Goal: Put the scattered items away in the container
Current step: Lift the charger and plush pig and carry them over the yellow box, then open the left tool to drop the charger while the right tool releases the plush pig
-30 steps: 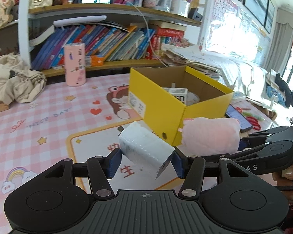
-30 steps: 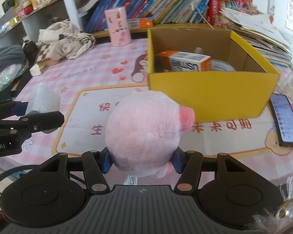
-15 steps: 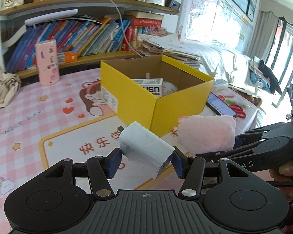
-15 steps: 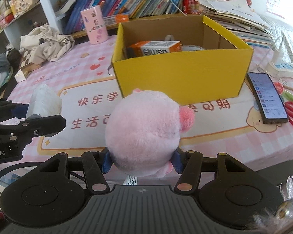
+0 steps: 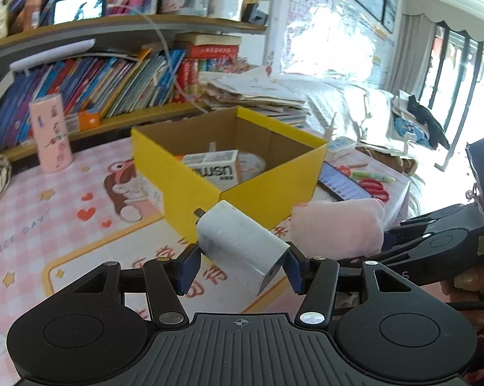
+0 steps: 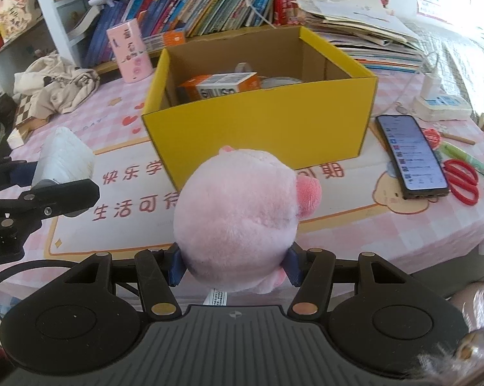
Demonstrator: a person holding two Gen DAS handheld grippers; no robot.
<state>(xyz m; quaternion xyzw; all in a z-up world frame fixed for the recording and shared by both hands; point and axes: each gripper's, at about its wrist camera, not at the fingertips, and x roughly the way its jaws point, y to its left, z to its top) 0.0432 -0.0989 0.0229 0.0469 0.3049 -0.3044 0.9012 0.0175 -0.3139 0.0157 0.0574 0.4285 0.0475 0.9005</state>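
Note:
My left gripper [image 5: 240, 268] is shut on a white plastic-wrapped roll [image 5: 238, 241] and holds it above the mat, in front of the yellow cardboard box [image 5: 177, 173]. My right gripper [image 6: 233, 265] is shut on a pink plush pig [image 6: 238, 222], also held in front of the box [image 6: 261, 128]. The box is open and holds an orange-and-white carton [image 6: 222, 85] and a round white item [image 6: 280, 81]. The plush [image 5: 338, 228] shows at right in the left wrist view; the roll [image 6: 63, 157] shows at left in the right wrist view.
A phone [image 6: 409, 154], red scissors [image 6: 460, 180] and a green pen [image 6: 467, 159] lie right of the box. A power strip [image 6: 441, 104] sits behind them. A pink cylinder [image 6: 131, 51] and crumpled cloth [image 6: 55, 87] stand at back left, before bookshelves. The table's front edge is near.
Both grippers have risen and pulled back slightly while keeping their loads; the box now sits further ahead and more of its inside shows.

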